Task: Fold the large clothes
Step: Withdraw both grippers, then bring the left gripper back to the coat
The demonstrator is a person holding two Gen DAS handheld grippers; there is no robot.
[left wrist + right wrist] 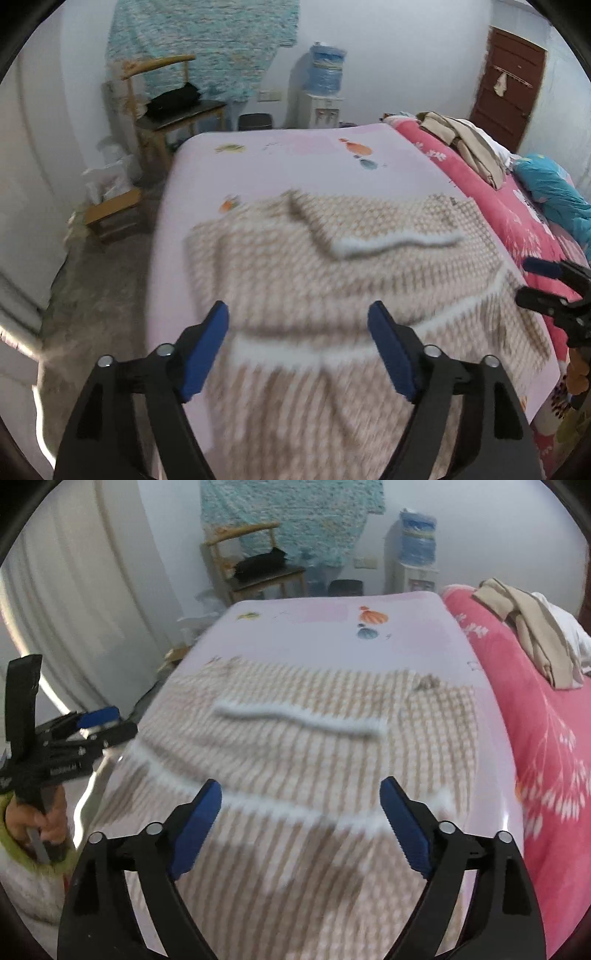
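Our left gripper (297, 319) and right gripper (301, 797) both hang with jaws spread and nothing between them, so we judge a fold is laid. Just ahead of and below both lies the checked garment (369, 266), spread flat on the lilac sheet (295, 158), so it can take further folds.

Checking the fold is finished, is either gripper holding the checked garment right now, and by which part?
Neither. The left gripper and right gripper are open above the checked garment, nothing between the jaws.

Beige-and-white checked garment (332, 266) on pale pink sheet (295, 155), blue-padded claws
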